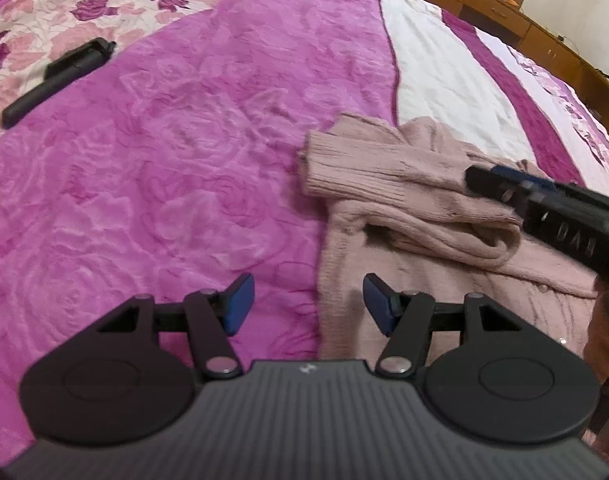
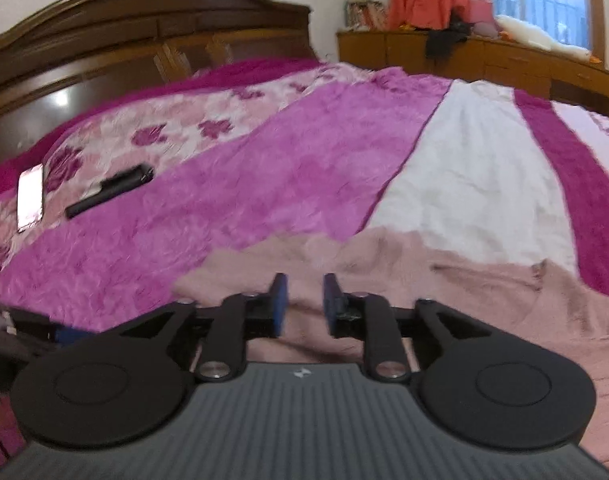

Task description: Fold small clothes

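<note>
Because the pink knit sweater (image 1: 404, 200) lies on the near right part of the bed, over the purple bedspread (image 1: 184, 140), with one ribbed sleeve (image 1: 352, 164) already laid across its body, the step in hand appears to be the sleeve fold. The right gripper (image 2: 303, 304) hovers over the knit, jaws parted narrowly, nothing between the pads. The left gripper (image 1: 308, 304) stands open and empty at the sweater's near left edge. For a clean fold, each pinch should take one layer at an edge, and the cuff should lie flat. A black handle-like object (image 1: 56, 80) lies far left, well apart.
</note>
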`<state>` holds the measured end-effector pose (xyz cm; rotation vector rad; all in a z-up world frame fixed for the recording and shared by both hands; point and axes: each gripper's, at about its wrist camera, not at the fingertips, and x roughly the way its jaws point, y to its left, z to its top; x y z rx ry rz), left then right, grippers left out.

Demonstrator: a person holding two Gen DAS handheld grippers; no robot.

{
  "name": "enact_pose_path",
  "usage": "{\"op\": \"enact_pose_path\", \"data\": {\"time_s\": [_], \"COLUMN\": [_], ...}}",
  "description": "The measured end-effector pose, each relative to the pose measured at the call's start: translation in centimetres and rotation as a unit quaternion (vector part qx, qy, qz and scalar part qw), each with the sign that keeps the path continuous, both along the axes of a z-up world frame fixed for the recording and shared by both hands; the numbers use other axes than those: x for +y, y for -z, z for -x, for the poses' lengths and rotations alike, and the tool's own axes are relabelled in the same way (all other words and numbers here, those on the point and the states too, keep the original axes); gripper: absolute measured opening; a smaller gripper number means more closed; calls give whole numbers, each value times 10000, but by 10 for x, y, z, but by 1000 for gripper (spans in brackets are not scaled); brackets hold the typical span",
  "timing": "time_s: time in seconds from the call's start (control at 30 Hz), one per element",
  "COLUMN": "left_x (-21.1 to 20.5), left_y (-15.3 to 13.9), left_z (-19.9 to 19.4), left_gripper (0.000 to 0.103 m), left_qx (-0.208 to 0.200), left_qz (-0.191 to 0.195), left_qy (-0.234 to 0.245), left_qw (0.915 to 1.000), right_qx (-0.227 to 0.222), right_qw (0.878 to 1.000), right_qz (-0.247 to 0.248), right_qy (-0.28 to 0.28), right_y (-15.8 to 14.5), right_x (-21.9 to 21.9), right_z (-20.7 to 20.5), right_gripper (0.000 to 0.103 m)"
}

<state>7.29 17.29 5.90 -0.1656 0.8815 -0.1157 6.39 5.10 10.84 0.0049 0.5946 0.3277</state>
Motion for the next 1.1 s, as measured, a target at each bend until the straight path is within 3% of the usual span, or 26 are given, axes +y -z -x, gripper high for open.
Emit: {"op": "enact_pose_path", "data": {"time_s": [0.1, 0.13, 0.3, 0.6, 0.7, 0.77, 0.8, 0.83, 1.1], "left_x": [15, 21, 44, 57, 56, 55, 55, 55, 53], "left_y": [1, 2, 6, 13, 13, 14, 13, 13, 9], "left_z": [1, 1, 0, 2, 1, 1, 2, 2, 4], "left_gripper": [62, 62, 62, 62, 62, 62, 62, 62, 62], "left_qx": [19, 39, 148, 163, 157, 153, 148, 145, 114], "left_qz": [-13, -7, 152, 301, 288, 267, 255, 244, 314], "left_qy": [-124, -195, -502, -503, -503, -503, -501, -497, -507], "left_qw": [9999, 9998, 9985, 9981, 9982, 9983, 9983, 9984, 9982], "right_qx": [37, 23, 0, 391, 250, 130, 48, -9, -764], "right_qw": [9997, 9995, 9973, 9944, 9953, 9961, 9966, 9969, 9969], "right_qz": [4, 48, 338, 671, 730, 696, 653, 612, 123], "right_qy": [-237, -321, -651, -712, -579, -524, -497, -495, -147], "right_y": [8, 9, 17, 48, 51, 49, 47, 45, 4], "right_x": [23, 32, 70, 101, 106, 106, 106, 106, 77], "right_z": [2, 2, -5, -34, -37, -38, -37, -36, -17], "right_gripper": [61, 64, 66, 66, 59, 37, 15, 9, 5]}}
